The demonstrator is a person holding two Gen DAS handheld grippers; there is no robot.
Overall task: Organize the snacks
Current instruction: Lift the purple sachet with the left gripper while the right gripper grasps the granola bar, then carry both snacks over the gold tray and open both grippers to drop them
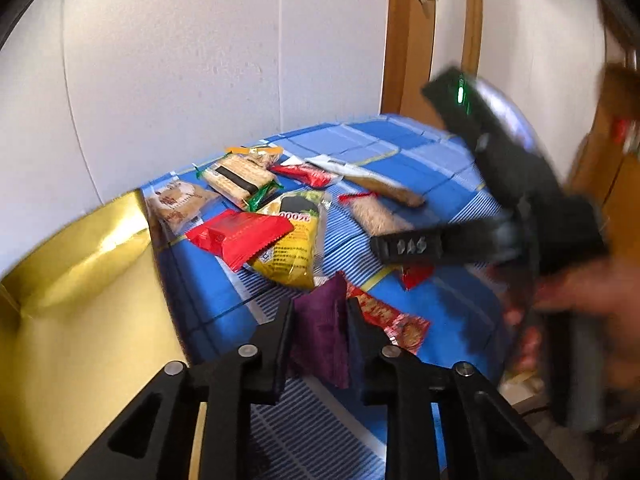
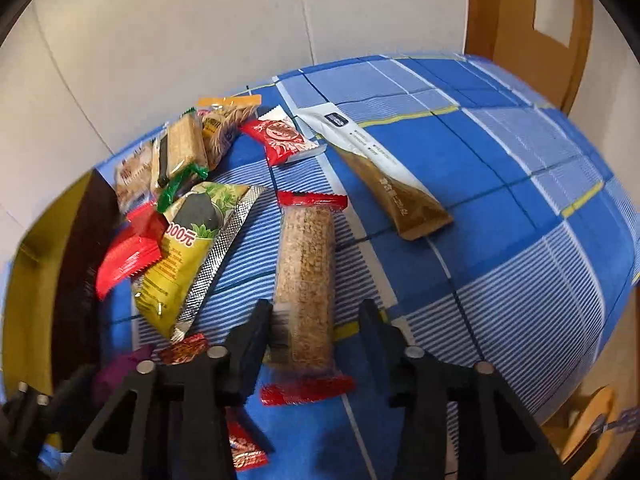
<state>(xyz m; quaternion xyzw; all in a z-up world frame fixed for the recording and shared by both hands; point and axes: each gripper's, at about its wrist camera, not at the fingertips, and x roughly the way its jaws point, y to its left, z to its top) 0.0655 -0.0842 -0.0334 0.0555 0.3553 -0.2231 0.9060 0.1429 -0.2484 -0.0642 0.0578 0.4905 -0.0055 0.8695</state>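
Observation:
My left gripper (image 1: 320, 320) is shut on a purple packet (image 1: 322, 336), held just above the blue checked tablecloth (image 1: 400, 144). The same purple packet (image 2: 116, 376) shows at the lower left of the right wrist view. A long grain bar (image 2: 306, 280) with red wrapper ends lies flat between the fingers of my right gripper (image 2: 316, 316). The left finger touches its wrapper and a gap shows at the right finger, so it is open. In the left wrist view the right gripper (image 1: 400, 246) sits over the bar, a hand (image 1: 592, 292) behind it.
A gold-lined box (image 1: 80, 280) stands open at the left edge of the table. Loose snacks lie in a heap: a yellow packet (image 2: 180, 264), a red packet (image 2: 128, 256), a brown and white sachet (image 2: 384, 176), a red patterned packet (image 1: 396, 320). Wooden frames (image 1: 408, 40) rise behind.

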